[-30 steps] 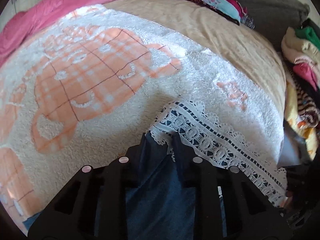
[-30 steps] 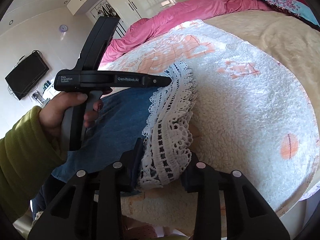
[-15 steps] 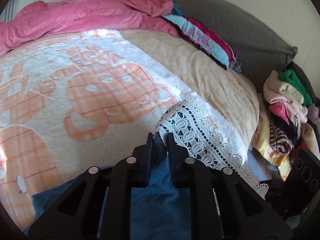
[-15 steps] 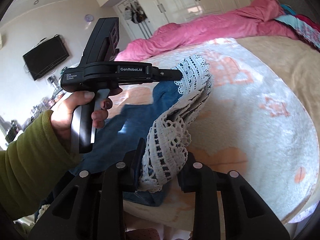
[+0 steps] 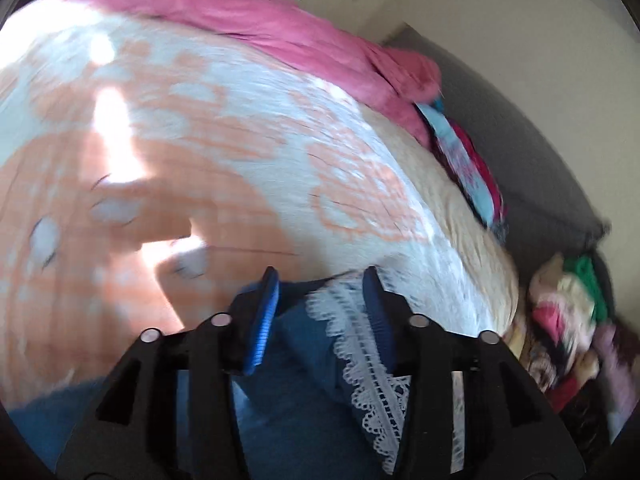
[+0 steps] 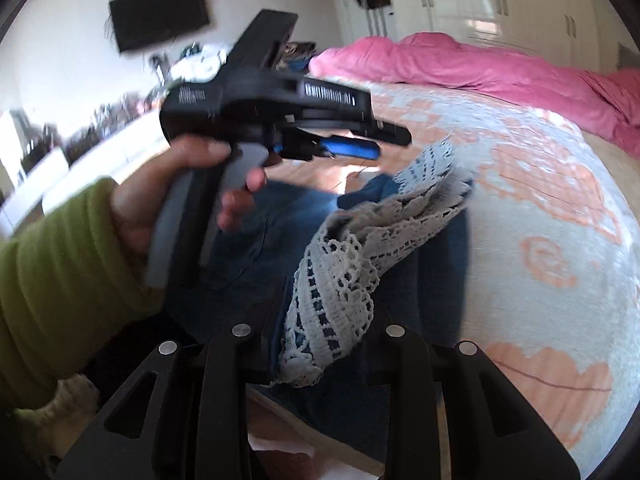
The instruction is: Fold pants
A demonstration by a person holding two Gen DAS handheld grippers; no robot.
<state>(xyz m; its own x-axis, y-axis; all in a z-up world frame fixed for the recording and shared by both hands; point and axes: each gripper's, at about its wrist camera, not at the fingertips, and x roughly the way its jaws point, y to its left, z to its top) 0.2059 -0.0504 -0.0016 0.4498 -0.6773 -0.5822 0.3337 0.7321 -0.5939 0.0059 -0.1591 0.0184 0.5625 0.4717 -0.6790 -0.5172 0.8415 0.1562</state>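
Bed blanket (image 5: 208, 128) lay flat. Left gripper (image 5: 320, 292) had just been opening, pants (image 5: 304, 368) loose between its jaws; right gripper (image 6: 320, 344) gripped the lace hem (image 6: 340, 280). Recommended: lay both hems square before releasing.

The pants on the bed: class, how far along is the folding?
Done: the lace hem is carried over the denim pants.
In hand: the right gripper pinches the hem; the left gripper has just opened, fabric loose between.
Left: laying flat and further folds.

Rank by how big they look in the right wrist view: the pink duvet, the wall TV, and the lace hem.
1. pink duvet
2. lace hem, though nearness to the camera inflates it
3. wall TV
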